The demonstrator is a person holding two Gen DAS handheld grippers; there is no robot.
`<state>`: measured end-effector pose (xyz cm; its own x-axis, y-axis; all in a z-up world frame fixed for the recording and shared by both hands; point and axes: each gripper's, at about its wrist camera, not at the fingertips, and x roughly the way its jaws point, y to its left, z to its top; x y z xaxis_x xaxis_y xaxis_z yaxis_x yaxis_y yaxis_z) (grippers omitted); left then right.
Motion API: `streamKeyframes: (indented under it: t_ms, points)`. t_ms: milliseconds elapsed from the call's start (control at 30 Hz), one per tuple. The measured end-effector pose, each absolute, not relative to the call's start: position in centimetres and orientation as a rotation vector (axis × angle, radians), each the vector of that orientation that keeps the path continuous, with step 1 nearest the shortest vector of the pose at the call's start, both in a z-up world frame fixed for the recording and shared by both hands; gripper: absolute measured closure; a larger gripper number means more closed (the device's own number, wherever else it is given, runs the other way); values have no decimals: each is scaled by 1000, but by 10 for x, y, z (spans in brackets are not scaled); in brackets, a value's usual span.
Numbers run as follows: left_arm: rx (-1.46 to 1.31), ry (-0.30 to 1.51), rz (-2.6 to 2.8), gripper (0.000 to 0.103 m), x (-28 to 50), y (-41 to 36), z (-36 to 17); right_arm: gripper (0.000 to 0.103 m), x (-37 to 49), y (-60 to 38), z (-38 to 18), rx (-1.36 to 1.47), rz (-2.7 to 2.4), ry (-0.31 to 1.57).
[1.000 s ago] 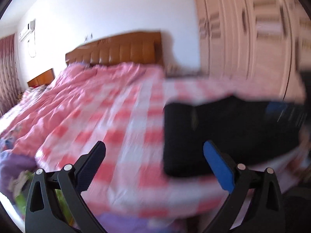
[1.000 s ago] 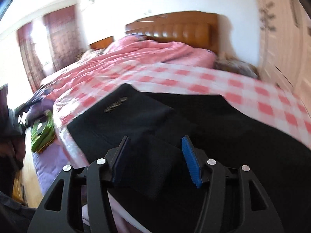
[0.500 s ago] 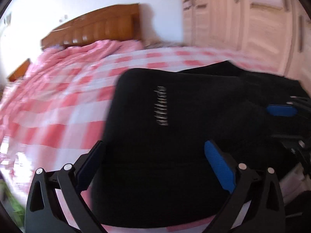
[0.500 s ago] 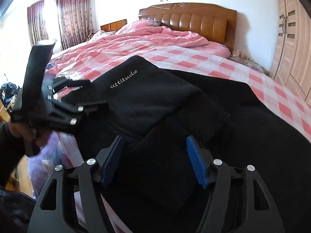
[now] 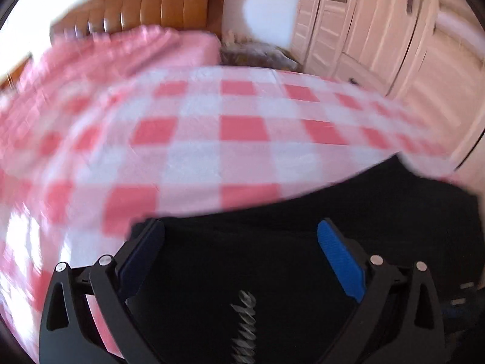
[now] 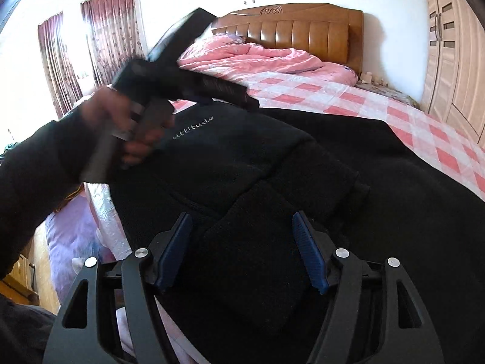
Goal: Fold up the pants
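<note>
Black pants point(image 6: 272, 157) lie folded across the near end of a pink-and-white checked bed point(image 6: 363, 103), with white lettering point(image 6: 193, 127) on the upper layer. My right gripper point(image 6: 242, 218) hangs low over them, jaws open, a folded flap of the cloth lying between the blue pads untouched. A hand point(image 6: 142, 127) in a dark sleeve holds my left gripper point(image 6: 245, 98) above the lettered part. In the left wrist view that gripper point(image 5: 239, 230) is open over the pants point(image 5: 272, 257) with nothing gripped, near their far edge.
A crumpled pink quilt point(image 6: 257, 57) lies before the wooden headboard point(image 6: 303, 30). A pale wardrobe point(image 5: 379, 30) stands along the right side. Curtained windows point(image 6: 112, 30) are at the far left. Purple cloth point(image 6: 69, 236) lies below the bed's left edge.
My left gripper swept from the bare bed on the left across onto the pants and tipped downward. My right gripper sank slightly and its jaws spread wider around the folded flap.
</note>
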<state>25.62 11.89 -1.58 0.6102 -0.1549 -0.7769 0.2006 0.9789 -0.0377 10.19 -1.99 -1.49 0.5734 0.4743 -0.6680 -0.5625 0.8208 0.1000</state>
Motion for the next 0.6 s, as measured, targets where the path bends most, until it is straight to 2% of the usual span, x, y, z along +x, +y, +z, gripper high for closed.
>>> streamKeyframes:
  t_ms: [133,300,367,500,533,600]
  points:
    - [152,834,-120,2,243,110,-13,37,101,-24,-17,-106,621,739]
    - [38,894,-35,2,254,135,-15,37,100,-27,-15,-86,634,729]
    - [28,836,41,2,241,141,-3,35,96,-40,-6,-53,634,749]
    - [95,599,-11,2,171,121,49,32,59,-113,28,28,488,651]
    - [102,575,-47,2,158,113,55,29,44,-145,35,93,434,626]
    - [134,552,-155,2,129,87,58,28,20,-196,37,221,357,605]
